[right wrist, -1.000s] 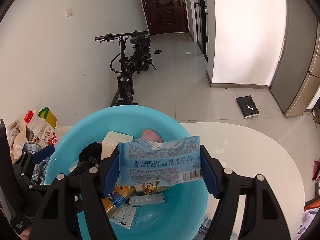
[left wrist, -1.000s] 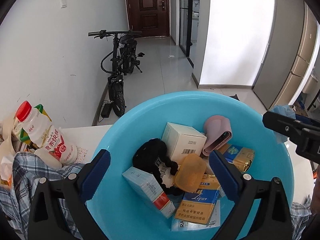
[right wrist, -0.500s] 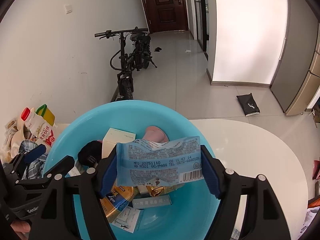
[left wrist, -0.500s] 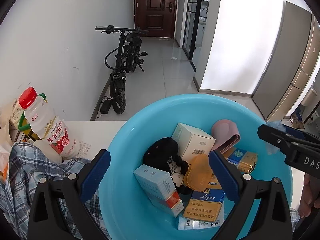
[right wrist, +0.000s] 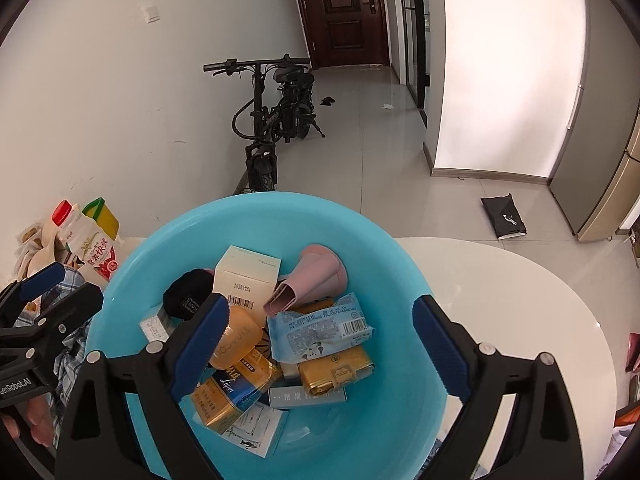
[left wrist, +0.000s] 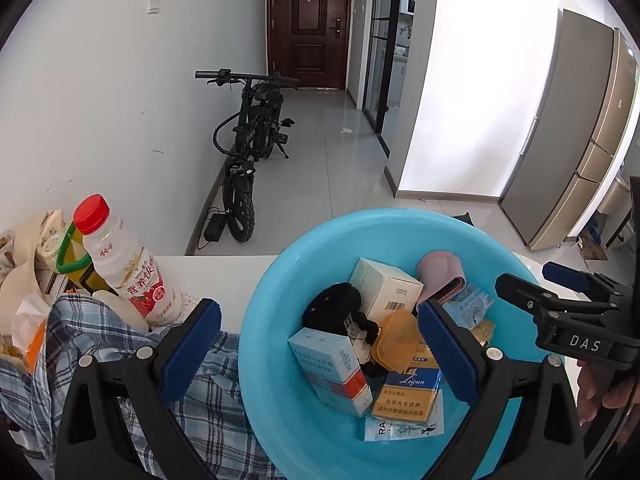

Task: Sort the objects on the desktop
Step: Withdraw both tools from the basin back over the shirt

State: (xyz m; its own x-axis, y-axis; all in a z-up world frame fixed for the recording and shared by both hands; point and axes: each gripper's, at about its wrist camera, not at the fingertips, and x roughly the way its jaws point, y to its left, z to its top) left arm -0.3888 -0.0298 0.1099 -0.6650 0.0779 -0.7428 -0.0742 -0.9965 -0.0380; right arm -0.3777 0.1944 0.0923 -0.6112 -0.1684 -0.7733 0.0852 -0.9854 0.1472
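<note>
A light-blue snack packet (right wrist: 320,330) lies in the turquoise basin (right wrist: 132,264), on top of a gold pack (right wrist: 336,368). My right gripper (right wrist: 318,312) hovers over it with its jaws opening and the pads clear of the packet. Around it in the basin are a white box (right wrist: 246,276), a pink case (right wrist: 316,276), a black hair tie (right wrist: 188,296), an orange soap case (right wrist: 236,336) and a cigarette pack (right wrist: 232,392). My left gripper (left wrist: 319,314) stands open and empty over the left rim of the basin (left wrist: 272,280).
A red-capped milk bottle (left wrist: 120,264) and a plaid shirt (left wrist: 80,344) sit left of the basin. The white table (right wrist: 500,300) runs out to the right. On the floor beyond are an electric bike (left wrist: 248,152) and a black bag (right wrist: 504,216).
My right gripper has opened and the blue packet has dropped from between its pads into the basin. My left gripper has drawn back to the left and slightly up.
</note>
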